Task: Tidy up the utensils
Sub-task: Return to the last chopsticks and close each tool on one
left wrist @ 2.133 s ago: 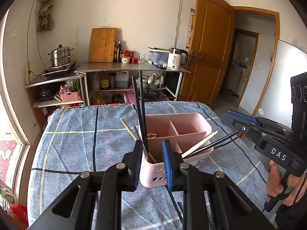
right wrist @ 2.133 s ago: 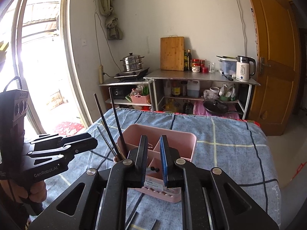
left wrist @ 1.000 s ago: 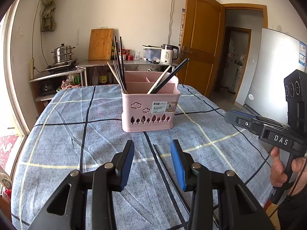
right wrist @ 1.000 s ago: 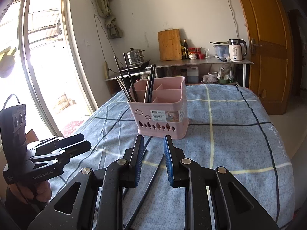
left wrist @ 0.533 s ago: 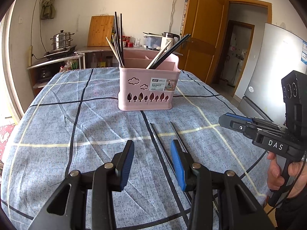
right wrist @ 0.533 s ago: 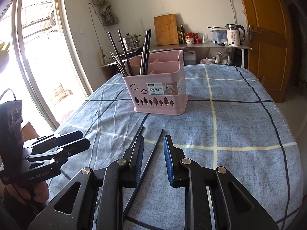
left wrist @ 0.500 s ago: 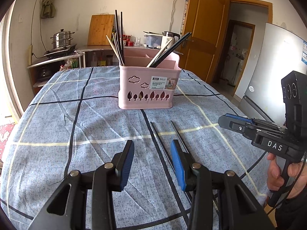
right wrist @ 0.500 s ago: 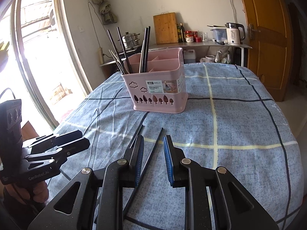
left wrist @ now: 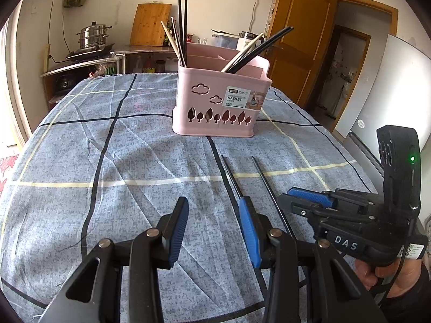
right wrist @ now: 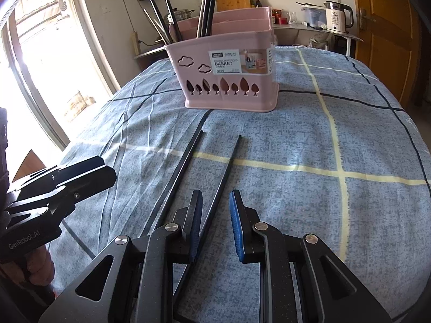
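Note:
A pink utensil basket (left wrist: 221,107) stands on the blue checked tablecloth (left wrist: 107,161) and holds several black and pale chopsticks; it also shows in the right wrist view (right wrist: 229,72). Two black chopsticks lie loose on the cloth in front of it (left wrist: 231,177) (left wrist: 266,185), and in the right wrist view (right wrist: 183,161) (right wrist: 226,172). My left gripper (left wrist: 212,210) is open and empty, low over the cloth left of them. My right gripper (right wrist: 212,202) is open, its jaws straddling the right chopstick; it also shows in the left wrist view (left wrist: 309,199).
A kitchen shelf with a steamer pot (left wrist: 93,36), cutting board (left wrist: 149,24) and kettle (right wrist: 336,17) stands behind the table. A wooden door (left wrist: 299,53) is at the back right, a bright window (right wrist: 40,67) on the left. The table edge drops off on both sides.
Both grippers have come down and back from the basket to the loose chopsticks. The right gripper has lowered close over them, and the left has opened wider.

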`<action>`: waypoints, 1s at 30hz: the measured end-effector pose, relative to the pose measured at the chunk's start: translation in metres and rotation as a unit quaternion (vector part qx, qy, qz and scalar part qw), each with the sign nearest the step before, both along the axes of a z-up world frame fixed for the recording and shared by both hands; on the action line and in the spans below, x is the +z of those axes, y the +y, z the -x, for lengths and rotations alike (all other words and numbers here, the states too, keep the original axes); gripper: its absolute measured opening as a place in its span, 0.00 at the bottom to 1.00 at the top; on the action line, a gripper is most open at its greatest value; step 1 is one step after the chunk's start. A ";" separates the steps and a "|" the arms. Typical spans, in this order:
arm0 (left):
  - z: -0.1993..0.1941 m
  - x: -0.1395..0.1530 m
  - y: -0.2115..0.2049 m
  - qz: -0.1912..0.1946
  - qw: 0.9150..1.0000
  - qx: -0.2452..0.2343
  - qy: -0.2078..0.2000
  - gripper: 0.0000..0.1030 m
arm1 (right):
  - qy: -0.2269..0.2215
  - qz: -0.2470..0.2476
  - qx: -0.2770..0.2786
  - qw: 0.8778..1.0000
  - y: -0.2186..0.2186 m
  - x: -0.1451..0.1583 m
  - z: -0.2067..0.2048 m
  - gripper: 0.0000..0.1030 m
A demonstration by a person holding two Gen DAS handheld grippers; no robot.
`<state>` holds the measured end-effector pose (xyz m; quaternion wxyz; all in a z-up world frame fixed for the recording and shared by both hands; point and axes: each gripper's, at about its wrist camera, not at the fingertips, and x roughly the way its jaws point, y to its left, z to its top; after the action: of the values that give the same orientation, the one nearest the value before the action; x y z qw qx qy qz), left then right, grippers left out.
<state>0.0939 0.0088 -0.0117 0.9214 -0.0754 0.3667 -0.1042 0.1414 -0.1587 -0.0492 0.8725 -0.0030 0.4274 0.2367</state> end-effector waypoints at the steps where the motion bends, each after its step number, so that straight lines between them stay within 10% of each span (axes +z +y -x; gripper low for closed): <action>1: -0.002 -0.001 -0.001 0.002 1.000 -0.001 0.003 0.40 | 0.003 0.005 0.001 1.000 0.002 -0.003 -0.001 0.21; 17: -0.040 -0.023 -0.040 0.009 0.997 -0.041 0.063 0.39 | 0.009 0.031 -0.001 0.999 -0.032 -0.006 0.003 0.09; 30: -0.029 -0.030 -0.054 -0.057 0.995 -0.060 0.062 0.09 | 0.017 0.020 -0.012 1.000 -0.057 -0.005 0.006 0.09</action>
<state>0.1233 -0.0454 -0.0416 0.8917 -0.0066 0.4324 -0.1336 0.1356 -0.2153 -0.0541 0.8678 -0.0117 0.4465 0.2177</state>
